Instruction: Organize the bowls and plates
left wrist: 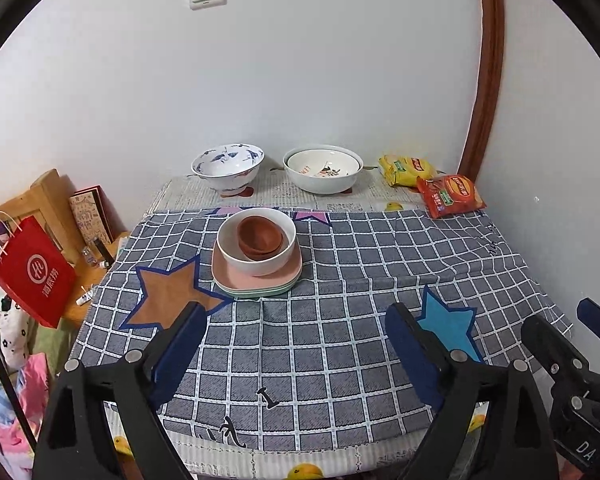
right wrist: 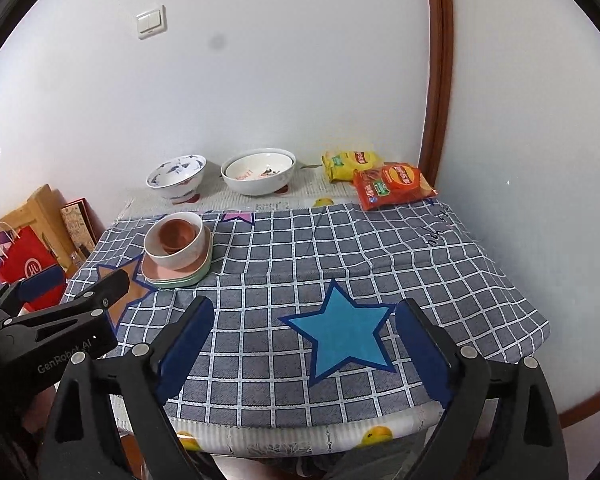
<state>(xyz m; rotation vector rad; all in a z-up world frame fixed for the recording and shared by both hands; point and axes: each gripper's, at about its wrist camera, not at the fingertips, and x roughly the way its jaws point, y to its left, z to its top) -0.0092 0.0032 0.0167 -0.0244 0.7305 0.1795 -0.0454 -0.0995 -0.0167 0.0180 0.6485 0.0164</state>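
A stack stands on the checked cloth: brown bowls [left wrist: 259, 237] inside a white bowl [left wrist: 256, 258], on a pink plate [left wrist: 230, 276] over green plates [left wrist: 260, 291]. The stack also shows in the right wrist view, with the white bowl [right wrist: 180, 252] at the left. A blue-patterned bowl [left wrist: 227, 172] and a large white bowl [left wrist: 322, 174] stand at the back. My left gripper [left wrist: 296, 320] is open and empty, near the front edge. My right gripper [right wrist: 304, 320] is open and empty, over the blue star [right wrist: 340, 336].
Yellow [left wrist: 406, 169] and red [left wrist: 450, 196] snack packs lie at the back right corner. The wall runs along the table's back and right sides. A red paper bag [left wrist: 34, 272] and a wooden stand [left wrist: 48, 204] sit left of the table.
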